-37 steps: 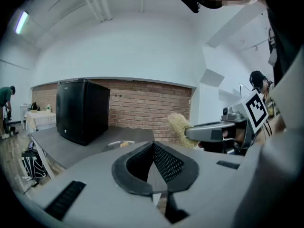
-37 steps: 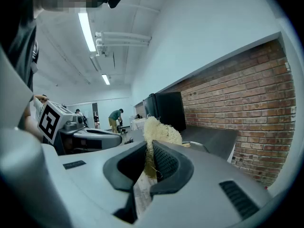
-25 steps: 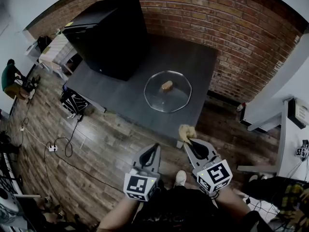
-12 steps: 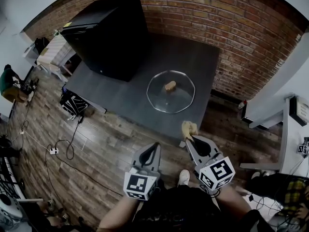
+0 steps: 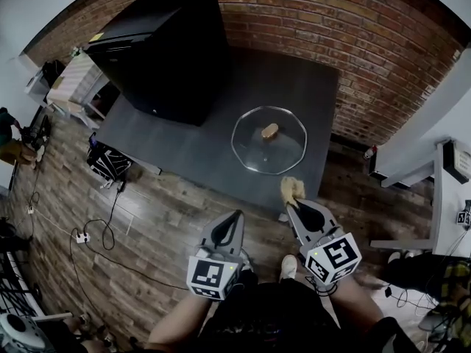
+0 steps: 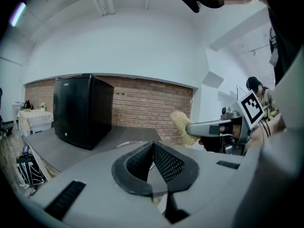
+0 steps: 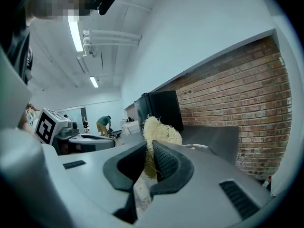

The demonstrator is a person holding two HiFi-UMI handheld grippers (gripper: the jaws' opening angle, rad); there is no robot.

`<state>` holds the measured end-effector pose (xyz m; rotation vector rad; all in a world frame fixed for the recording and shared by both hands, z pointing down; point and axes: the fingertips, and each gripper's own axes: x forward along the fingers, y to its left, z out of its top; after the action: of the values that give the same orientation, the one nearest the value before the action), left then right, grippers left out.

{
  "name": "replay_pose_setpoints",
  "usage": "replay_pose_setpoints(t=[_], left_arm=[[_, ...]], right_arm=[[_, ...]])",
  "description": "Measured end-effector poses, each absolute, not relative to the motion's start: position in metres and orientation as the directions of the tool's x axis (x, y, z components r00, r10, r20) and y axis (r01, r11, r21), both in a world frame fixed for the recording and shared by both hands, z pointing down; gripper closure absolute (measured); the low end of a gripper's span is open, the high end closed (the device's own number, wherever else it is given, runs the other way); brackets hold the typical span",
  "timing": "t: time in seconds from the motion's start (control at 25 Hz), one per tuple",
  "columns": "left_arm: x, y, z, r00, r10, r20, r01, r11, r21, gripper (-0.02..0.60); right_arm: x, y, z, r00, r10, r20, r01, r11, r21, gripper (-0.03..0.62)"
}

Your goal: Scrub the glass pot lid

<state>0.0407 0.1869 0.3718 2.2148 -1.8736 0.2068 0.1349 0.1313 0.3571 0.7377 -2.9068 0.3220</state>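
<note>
Nearest the viewer, the person holds both grippers low over a wooden floor, in front of a dark grey tabletop [image 5: 221,153]. The left gripper [image 5: 235,218] has its jaws pressed fully together with nothing between them. The right gripper [image 5: 293,206] reaches further forward, its jaws clamped on a pale, fibrous scrub pad [image 5: 291,190] that sticks out past their tips and hangs at the tabletop's near edge. Just beyond the pad, but apart from it, the glass pot lid [image 5: 254,151] lies flat on the right part of the tabletop with its tan knob [image 5: 270,131] pointing up. Further back on the left, a tall black cabinet [image 5: 162,50] stands on the tabletop, and a brick wall [image 5: 368,43] rises behind everything. Scrubbing appears not to have begun; this looks like the approach. The next move likely calls for carrying the pad forward and down onto the glass, while the left gripper steadies the lid, perhaps at the knob or rim, so it does not slide.
</note>
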Motion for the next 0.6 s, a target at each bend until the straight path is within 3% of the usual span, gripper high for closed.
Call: replay_pose_setpoints(t=[0.6], left_arm=[[-0.043,0.175,0.393,0.268,-0.924,0.273,-0.963,-0.244,0.117,0.549]], right_arm=[[0.055,0.123,0.370,-0.806,-0.555,0.203,-0.588,0.791,-0.172,0.553]])
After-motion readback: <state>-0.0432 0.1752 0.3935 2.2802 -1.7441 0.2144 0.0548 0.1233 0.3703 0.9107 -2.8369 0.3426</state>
